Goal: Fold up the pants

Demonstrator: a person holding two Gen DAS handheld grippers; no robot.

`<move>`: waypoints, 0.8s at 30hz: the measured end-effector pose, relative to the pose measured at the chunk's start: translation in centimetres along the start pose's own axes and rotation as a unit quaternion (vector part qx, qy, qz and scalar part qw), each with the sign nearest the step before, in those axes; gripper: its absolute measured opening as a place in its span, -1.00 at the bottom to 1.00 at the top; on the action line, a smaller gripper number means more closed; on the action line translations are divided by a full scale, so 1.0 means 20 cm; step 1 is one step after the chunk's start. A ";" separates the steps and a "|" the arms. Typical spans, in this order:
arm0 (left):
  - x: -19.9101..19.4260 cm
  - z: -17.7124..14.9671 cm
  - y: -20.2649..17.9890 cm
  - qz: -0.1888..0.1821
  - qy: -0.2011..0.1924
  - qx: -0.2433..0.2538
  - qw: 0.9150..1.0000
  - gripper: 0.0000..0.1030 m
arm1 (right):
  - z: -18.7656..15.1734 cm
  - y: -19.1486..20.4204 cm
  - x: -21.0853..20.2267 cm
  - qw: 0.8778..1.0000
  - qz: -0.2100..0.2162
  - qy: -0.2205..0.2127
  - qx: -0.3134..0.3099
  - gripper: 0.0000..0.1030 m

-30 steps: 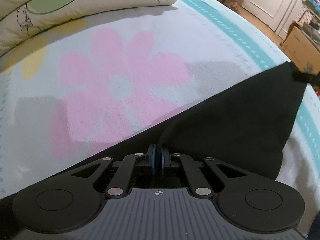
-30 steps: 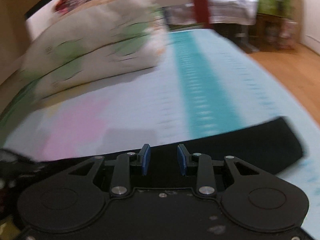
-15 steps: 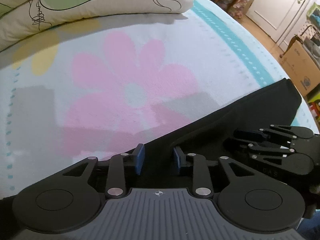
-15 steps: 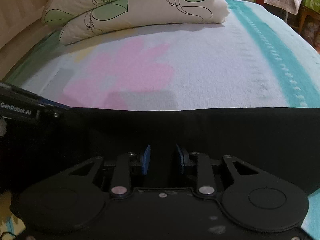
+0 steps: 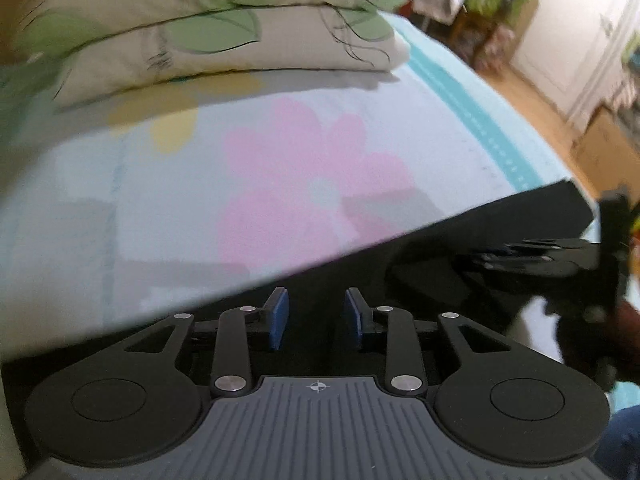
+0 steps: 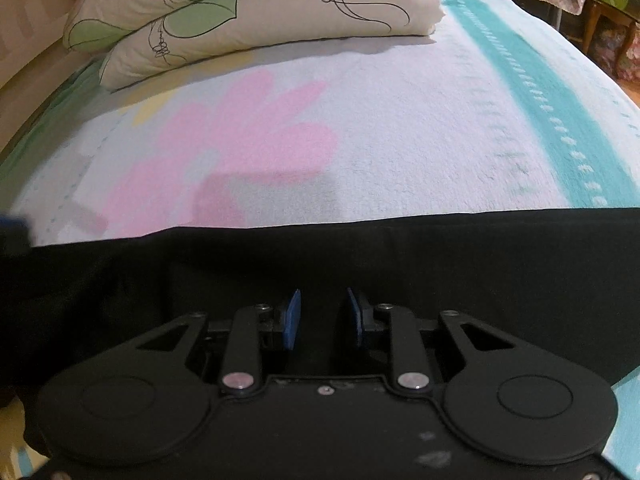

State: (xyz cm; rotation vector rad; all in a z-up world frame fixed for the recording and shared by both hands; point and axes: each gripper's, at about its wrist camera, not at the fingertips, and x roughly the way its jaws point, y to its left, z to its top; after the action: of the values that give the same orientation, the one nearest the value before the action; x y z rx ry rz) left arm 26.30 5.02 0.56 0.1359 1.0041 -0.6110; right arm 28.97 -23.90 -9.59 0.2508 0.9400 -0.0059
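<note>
Black pants (image 6: 400, 256) flat along bed's (image 6: 400, 140) near edge; left gripper (image 5: 316, 318), right gripper (image 6: 322, 318) parted, empty; between folds, likely regrasp next.

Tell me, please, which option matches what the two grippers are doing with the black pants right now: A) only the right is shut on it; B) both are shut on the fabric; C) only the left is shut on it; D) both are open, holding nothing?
D: the left gripper and the right gripper each show a clear gap between their blue pads, with the black pants lying flat on the bed cover.
</note>
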 end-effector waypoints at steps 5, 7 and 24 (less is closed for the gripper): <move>-0.17 -0.34 0.05 0.023 -0.014 -0.039 0.999 -0.40 | -0.01 0.02 -0.10 1.000 -0.002 -0.029 0.005 -0.41; -0.22 -0.46 0.05 0.029 -0.013 -0.051 0.998 -0.40 | -0.04 0.06 -0.22 0.998 0.012 -0.067 -0.005 -0.41; -0.20 -0.69 0.02 0.015 -0.017 -0.057 0.998 -0.40 | -0.48 0.70 -0.56 0.980 0.142 -0.080 -0.112 -0.80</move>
State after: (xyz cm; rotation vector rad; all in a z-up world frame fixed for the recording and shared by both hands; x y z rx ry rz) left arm 14.62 12.26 -3.62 0.0396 0.9990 -0.5269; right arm 16.36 -9.48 -3.10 0.1706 0.7301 0.3362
